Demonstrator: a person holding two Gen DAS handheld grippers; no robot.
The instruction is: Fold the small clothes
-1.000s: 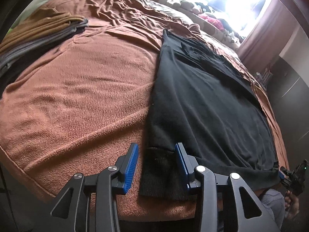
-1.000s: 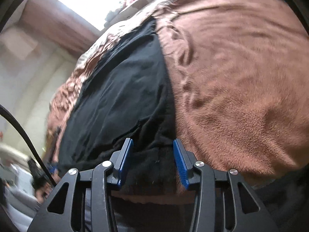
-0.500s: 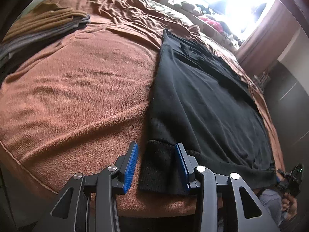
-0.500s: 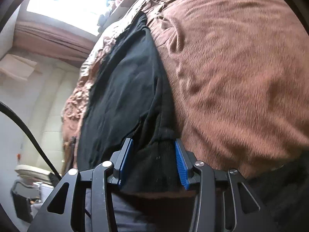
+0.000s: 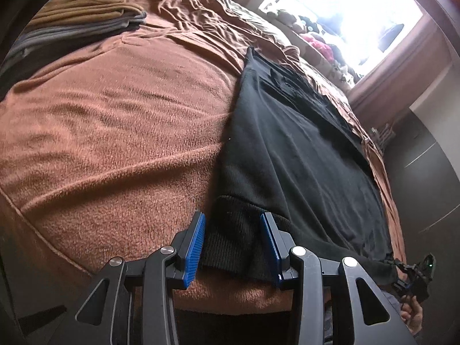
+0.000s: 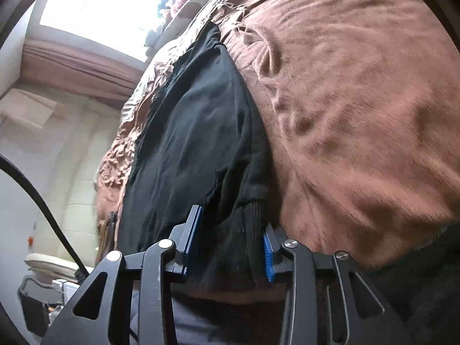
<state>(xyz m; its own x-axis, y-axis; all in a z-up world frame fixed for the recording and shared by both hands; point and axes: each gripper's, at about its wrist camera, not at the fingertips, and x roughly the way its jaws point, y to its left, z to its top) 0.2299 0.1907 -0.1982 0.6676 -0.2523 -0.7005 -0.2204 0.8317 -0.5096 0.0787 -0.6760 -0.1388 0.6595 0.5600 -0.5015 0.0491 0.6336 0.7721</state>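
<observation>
Black sweater (image 5: 290, 155) spread flat along the right side of the bed (image 5: 115, 120), running from the near edge back toward the window end, ribbed hem (image 5: 235, 241) hanging at the near edge over the rust-brown blanket. Left corner of that hem caught between the blue pads of the left gripper (image 5: 233, 244), jaws partly parted with dark rib knit filling the gap between them; the right pad against the cloth, the left pad close beside the hem's edge, though contact there hard to judge at this angle. At the hem's other corner, seen from the right wrist, bunched black ribbing (image 6: 244, 230) gathered between the pads of the right gripper (image 6: 230, 244), jaws just closing in on it and pinching the fold, the cloth bulging over the right pad. Same right gripper (image 5: 414, 276) small at the far right in the left wrist view, with part of a hand (image 5: 414, 313) below it. Farther out, a stack of folded clothes (image 5: 83, 20), brown on top and grey beneath, near the far left corner of the bed. Beyond the far edge, a bright window (image 5: 348, 11) with small items on the sill, too washed out to name, and reddish curtains alongside.
</observation>
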